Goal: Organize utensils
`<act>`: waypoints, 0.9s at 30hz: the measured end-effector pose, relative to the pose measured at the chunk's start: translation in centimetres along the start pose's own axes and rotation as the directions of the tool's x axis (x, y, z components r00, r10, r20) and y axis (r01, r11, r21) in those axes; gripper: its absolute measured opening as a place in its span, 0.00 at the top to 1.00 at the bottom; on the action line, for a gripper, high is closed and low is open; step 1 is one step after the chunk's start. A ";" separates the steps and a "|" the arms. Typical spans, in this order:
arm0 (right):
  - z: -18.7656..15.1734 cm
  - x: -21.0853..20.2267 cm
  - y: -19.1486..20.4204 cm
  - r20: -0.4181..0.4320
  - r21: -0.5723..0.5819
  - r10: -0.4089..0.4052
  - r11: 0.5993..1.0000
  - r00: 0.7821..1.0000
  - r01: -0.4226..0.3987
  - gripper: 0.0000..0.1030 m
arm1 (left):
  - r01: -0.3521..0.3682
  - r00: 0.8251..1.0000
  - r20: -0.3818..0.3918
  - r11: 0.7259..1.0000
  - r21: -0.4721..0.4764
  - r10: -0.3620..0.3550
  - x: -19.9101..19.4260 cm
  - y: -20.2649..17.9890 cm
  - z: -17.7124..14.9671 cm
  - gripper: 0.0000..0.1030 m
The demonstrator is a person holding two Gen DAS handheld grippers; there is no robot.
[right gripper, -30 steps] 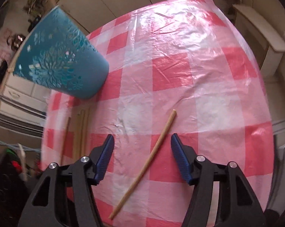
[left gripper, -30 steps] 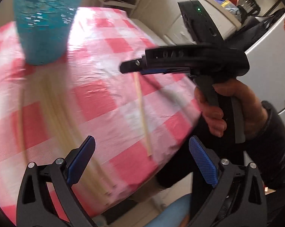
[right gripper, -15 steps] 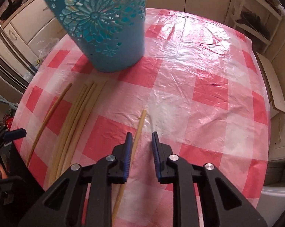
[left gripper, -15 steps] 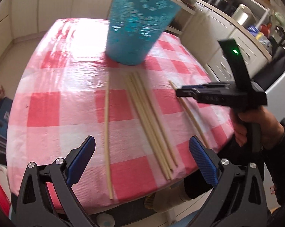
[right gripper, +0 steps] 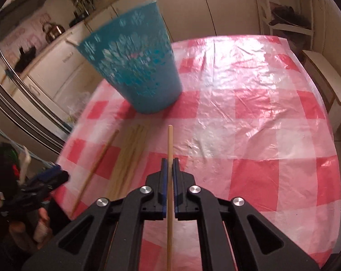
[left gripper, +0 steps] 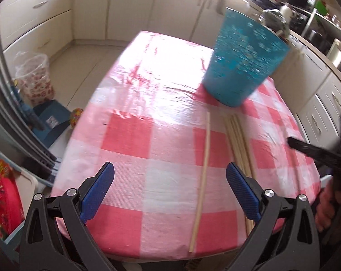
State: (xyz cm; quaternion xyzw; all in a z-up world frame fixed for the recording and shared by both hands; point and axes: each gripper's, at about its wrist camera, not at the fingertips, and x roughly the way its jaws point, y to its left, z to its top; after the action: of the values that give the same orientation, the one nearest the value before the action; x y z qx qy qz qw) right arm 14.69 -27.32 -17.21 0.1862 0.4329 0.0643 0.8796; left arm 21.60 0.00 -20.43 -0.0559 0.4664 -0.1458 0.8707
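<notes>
A teal cut-out holder (left gripper: 242, 61) (right gripper: 136, 72) stands on the red-and-white checked table (left gripper: 147, 135) (right gripper: 249, 135). My right gripper (right gripper: 169, 164) is shut on one wooden chopstick (right gripper: 170, 142), which points toward the holder above the cloth. A bundle of several chopsticks (left gripper: 240, 142) (right gripper: 129, 155) lies in front of the holder, and a single chopstick (left gripper: 203, 149) (right gripper: 98, 167) lies left of it. My left gripper (left gripper: 168, 187) is open and empty over the near table edge, with the single chopstick between its fingers.
Cream kitchen cabinets (left gripper: 125, 6) ring the table. A patterned bin (left gripper: 34, 76) and a blue box (left gripper: 50, 124) stand on the floor to the left. A shelf unit (right gripper: 288, 11) and a wooden bench (right gripper: 326, 76) stand to the right. My right gripper shows at the left wrist view's right edge (left gripper: 317, 153).
My right gripper has closed on the lone chopstick and lifted it off the cloth. My left gripper has swung left along the near table edge, staying open.
</notes>
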 end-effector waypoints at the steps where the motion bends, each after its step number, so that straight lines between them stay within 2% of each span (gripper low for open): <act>1: 0.5 -1.4 0.2 0.056 0.013 0.038 0.999 0.998 -0.039 0.95 | -0.016 1.000 0.009 1.000 -0.009 0.016 0.1 0.1 0.2 0.08; 4: 2.8 -4.5 0.5 0.172 0.021 0.118 0.992 0.978 -0.123 0.95 | -0.071 0.997 0.031 0.997 -0.038 0.072 0.3 0.4 0.5 0.08; 6: 5.2 -6.3 1.7 0.256 0.000 0.157 0.987 0.954 -0.162 0.95 | -0.087 0.996 0.031 0.993 -0.074 0.090 0.7 0.8 0.4 0.08; 9: 8.5 -8.5 3.3 0.384 -0.039 0.207 0.977 0.900 -0.208 0.95 | -0.104 0.994 0.031 0.990 -0.099 0.108 1.0 1.3 0.2 0.08; 12: 12.2 -9.1 5.2 0.494 -0.061 0.202 0.978 0.846 -0.199 0.95 | -0.121 0.990 0.060 0.987 -0.103 0.128 0.8 1.3 0.2 0.08; 15: 14.9 -8.4 7.1 0.591 -0.073 0.152 0.988 0.792 -0.135 0.95 | -0.131 0.984 0.104 0.986 -0.105 0.142 0.2 1.3 0.4 0.08; 18: 16.9 -6.6 8.5 0.672 -0.064 0.072 0.997 0.737 -0.039 0.95 | -0.133 0.980 0.131 0.985 -0.109 0.147 -0.4 1.2 0.5 0.08; 20: 17.5 -4.9 9.2 0.717 -0.051 -0.003 0.997 0.697 0.057 0.95 | -0.144 0.977 0.143 0.984 -0.109 0.159 -0.6 1.2 0.6 0.08; 22: 17.4 -3.5 8.8 0.721 -0.031 -0.048 0.994 0.691 0.101 0.95 | -0.139 0.977 0.147 0.984 -0.113 0.155 -0.7 1.3 0.7 0.08; 26: 16.1 -1.1 8.0 0.711 -0.026 -0.088 0.988 0.698 0.151 0.94 | -0.129 0.978 0.148 0.984 -0.124 0.147 -0.7 1.5 0.9 0.08; 27: 15.6 -0.6 7.9 0.704 -0.035 -0.089 0.987 0.704 0.159 0.89 | -0.123 0.979 0.144 0.984 -0.126 0.141 -0.6 1.5 1.0 0.08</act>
State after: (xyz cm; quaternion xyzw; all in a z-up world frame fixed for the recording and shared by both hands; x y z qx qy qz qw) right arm 26.95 -24.43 -5.07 0.1260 0.0758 -0.0504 0.9878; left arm 22.37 1.59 -19.74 -0.0865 0.4090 -0.0552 0.9068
